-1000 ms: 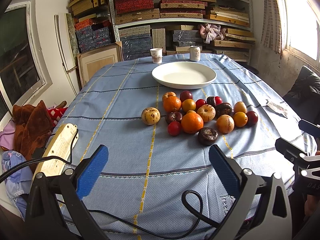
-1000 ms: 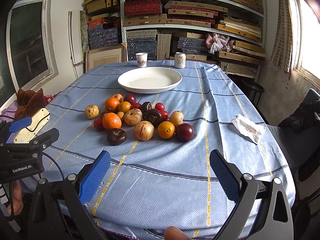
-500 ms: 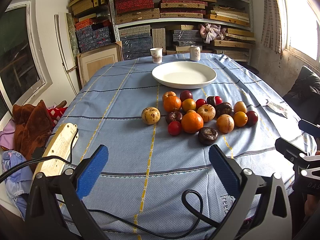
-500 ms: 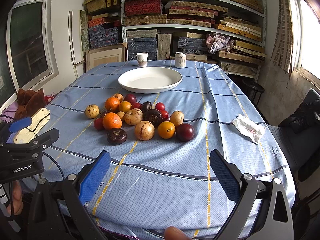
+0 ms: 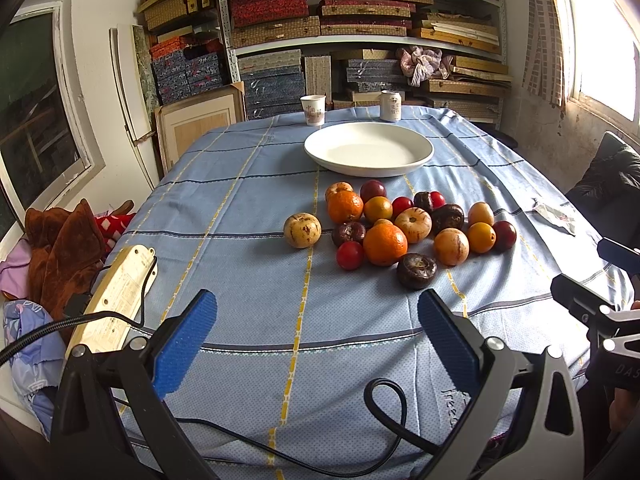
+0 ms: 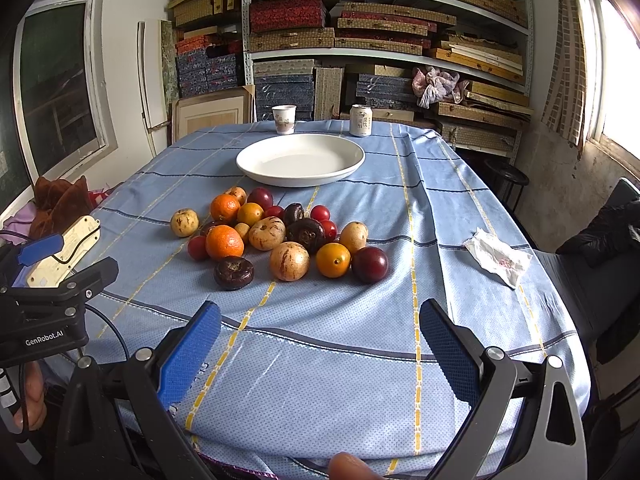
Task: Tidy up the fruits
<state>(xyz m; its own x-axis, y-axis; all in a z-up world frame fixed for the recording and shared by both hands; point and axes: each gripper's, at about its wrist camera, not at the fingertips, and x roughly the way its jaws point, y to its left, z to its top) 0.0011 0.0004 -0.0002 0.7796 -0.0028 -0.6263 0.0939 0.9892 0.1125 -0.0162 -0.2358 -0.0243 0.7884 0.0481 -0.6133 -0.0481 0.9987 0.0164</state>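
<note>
A pile of several fruits (image 5: 400,224) (image 6: 280,236), oranges, red plums, dark purple fruits and tan speckled ones, lies mid-table on the blue cloth. One tan fruit (image 5: 302,230) (image 6: 184,222) sits apart at the pile's left. Behind the pile stands an empty white plate (image 5: 369,149) (image 6: 300,159). My left gripper (image 5: 316,332) hovers open over the near table edge, well short of the fruits, with nothing between its blue pads. My right gripper (image 6: 320,340) is likewise open and empty near the front edge, right of the left one.
A paper cup (image 5: 312,109) (image 6: 284,119) and a can (image 5: 391,105) (image 6: 360,120) stand behind the plate. A power strip (image 5: 116,292) lies at the table's left edge. A crumpled tissue (image 6: 498,256) rests at the right. Shelves of boxes fill the back wall.
</note>
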